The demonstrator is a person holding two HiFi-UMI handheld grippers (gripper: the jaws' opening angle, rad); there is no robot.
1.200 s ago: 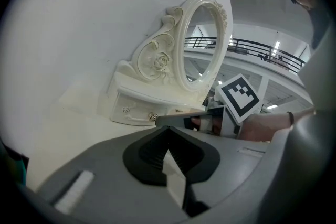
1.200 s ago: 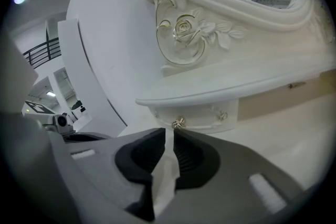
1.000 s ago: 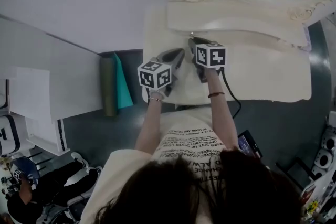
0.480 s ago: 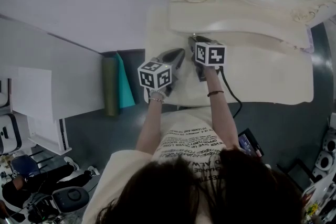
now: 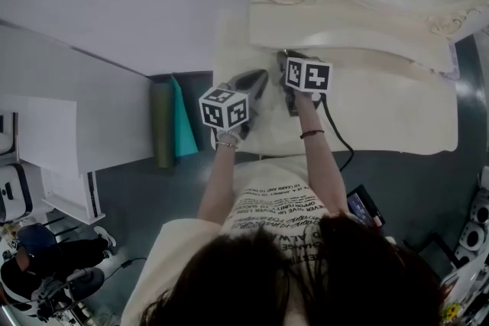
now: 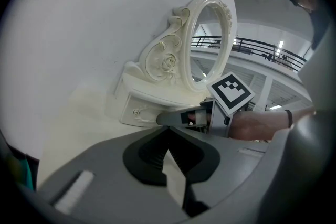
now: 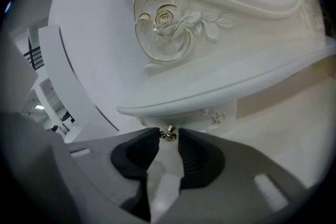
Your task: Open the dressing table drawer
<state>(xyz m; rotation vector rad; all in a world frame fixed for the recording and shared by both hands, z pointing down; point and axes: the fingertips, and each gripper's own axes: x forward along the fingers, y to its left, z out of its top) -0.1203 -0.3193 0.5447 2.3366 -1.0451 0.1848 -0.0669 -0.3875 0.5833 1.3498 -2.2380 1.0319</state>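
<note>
Left claw (image 6: pixel 167 129), right claw (image 7: pixel 168 136), one knob (image 7: pixel 168 131)

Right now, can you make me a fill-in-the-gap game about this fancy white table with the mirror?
Between the right gripper tips sits the little gold ___ of the drawer. The flower carved on the frame of the mirror is a ___. The left gripper has its jaws together and holds ___.
Missing words: knob, rose, nothing.
The right gripper's jaws stand apart and have just been closing a little.
</note>
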